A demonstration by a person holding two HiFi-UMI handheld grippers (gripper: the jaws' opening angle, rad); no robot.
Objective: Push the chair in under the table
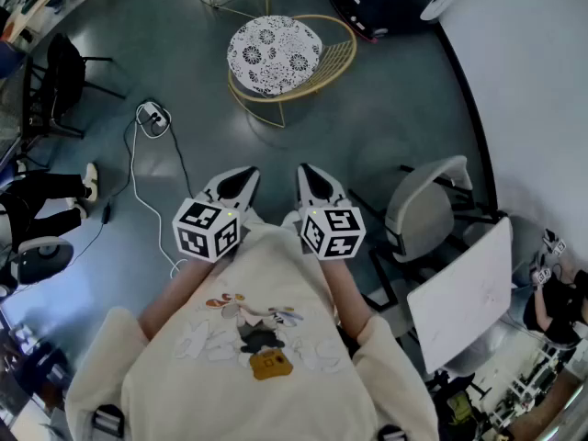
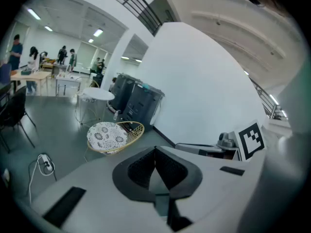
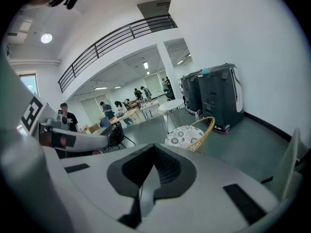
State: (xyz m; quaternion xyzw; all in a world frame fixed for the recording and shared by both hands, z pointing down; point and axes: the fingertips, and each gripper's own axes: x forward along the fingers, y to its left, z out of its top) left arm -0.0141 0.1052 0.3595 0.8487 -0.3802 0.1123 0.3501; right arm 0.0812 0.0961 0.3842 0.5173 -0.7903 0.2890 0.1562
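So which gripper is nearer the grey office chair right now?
Right. The right gripper is just left of the grey office chair in the head view, not touching it; the left gripper sits farther left, beyond the right one.

Person mid-floor, chair and table off to the right
The left gripper (image 1: 244, 176) and right gripper (image 1: 310, 175) sit side by side before the person's chest. The office chair (image 1: 424, 211) stands just right of the right gripper, and the table (image 1: 459, 294) is beside it, nearer the person, by the wall (image 1: 533, 81). Straight ahead, well apart, a basket chair (image 1: 333, 61) carries a cushion (image 1: 274, 53). A power strip (image 1: 152, 116) lies on the floor ahead-left, with a side chair (image 1: 64, 70) beyond it
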